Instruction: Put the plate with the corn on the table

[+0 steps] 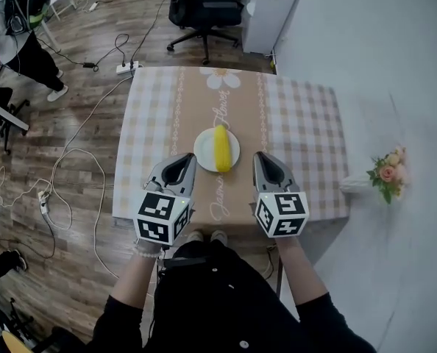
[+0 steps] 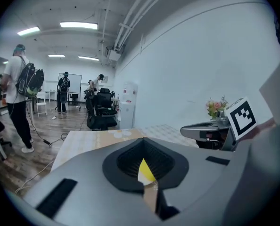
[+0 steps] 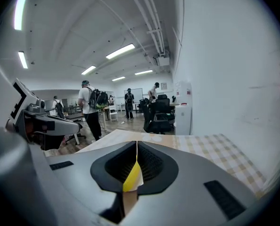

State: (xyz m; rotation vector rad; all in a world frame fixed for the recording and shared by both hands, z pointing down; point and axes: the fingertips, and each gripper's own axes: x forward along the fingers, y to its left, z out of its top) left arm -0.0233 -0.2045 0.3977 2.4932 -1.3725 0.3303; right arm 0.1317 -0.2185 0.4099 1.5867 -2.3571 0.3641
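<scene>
Table: a square table (image 1: 299, 123) under a checked cloth with a tan strip down its middle, daisy print at the far edge.
Plate: a white plate (image 1: 204, 150) rests on the tan strip, about the table's centre.
Corn: a yellow corn cob (image 1: 221, 148) lies on the plate's right half, pointing from far edge to near edge.
Left gripper: the left gripper (image 1: 188, 157) hovers over the near edge, just left of the plate; jaws pressed together, nothing between them.
Right gripper: the right gripper (image 1: 259, 155) hovers over the near edge, just right of the plate; jaws likewise closed and empty.
Floor: wood planks left of the table, with cables and a power strip (image 1: 125, 68).
Room: an office chair (image 1: 202, 9) and white cabinet (image 1: 270, 9) beyond the far edge; a person (image 1: 16, 31) stands at far left; flowers (image 1: 388, 171) are past the right edge.
</scene>
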